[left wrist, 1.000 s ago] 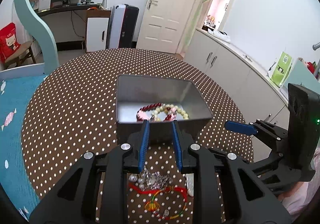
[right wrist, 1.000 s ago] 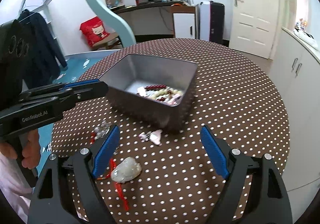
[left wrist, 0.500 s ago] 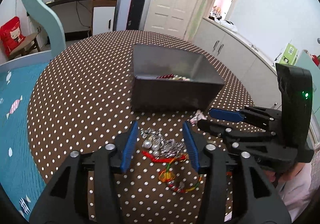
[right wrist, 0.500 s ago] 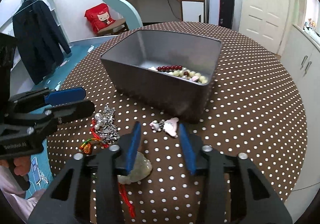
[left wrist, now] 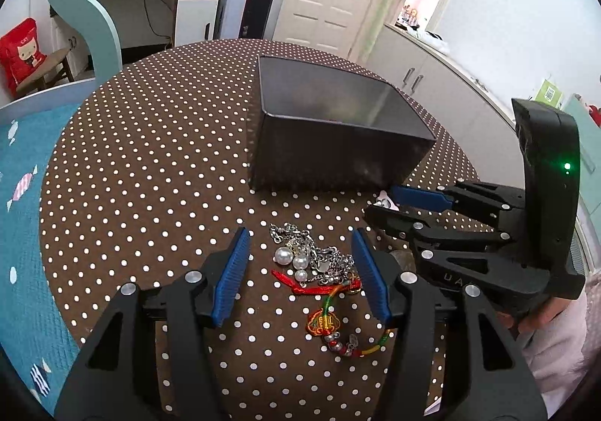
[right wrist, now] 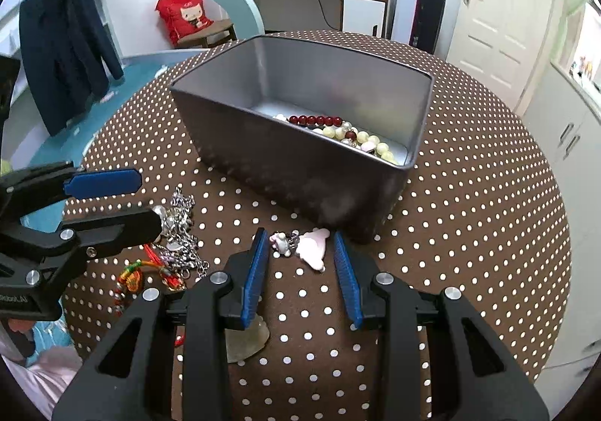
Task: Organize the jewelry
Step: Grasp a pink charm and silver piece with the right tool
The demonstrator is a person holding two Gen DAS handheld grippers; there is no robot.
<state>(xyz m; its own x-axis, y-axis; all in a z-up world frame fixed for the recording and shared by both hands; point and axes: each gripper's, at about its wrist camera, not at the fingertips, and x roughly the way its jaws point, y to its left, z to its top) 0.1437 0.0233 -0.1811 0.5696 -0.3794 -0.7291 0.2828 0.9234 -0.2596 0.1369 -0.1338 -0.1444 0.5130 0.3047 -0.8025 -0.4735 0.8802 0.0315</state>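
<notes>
A grey metal box (left wrist: 338, 135) (right wrist: 300, 158) stands on the dotted table and holds red and cream bead bracelets (right wrist: 338, 127). My left gripper (left wrist: 300, 237) is open, its fingers either side of a silver chain with pearls (left wrist: 304, 255) and a red and multicoloured cord charm (left wrist: 326, 312). My right gripper (right wrist: 298, 235) is open, its fingers either side of a pink charm (right wrist: 311, 246) lying in front of the box. A pale stone pendant (right wrist: 248, 342) lies under the right gripper's left finger.
The round table (left wrist: 150, 143) has a brown cloth with white dots. The chain pile also shows in the right wrist view (right wrist: 180, 229), beside the left gripper. White cabinets (left wrist: 432, 82) stand to the right, and a blue bed (left wrist: 22, 195) to the left.
The left gripper has drawn back from the box, come down over the chain pile and opened wider. The right gripper has moved forward around the pink charm and narrowed from wide open.
</notes>
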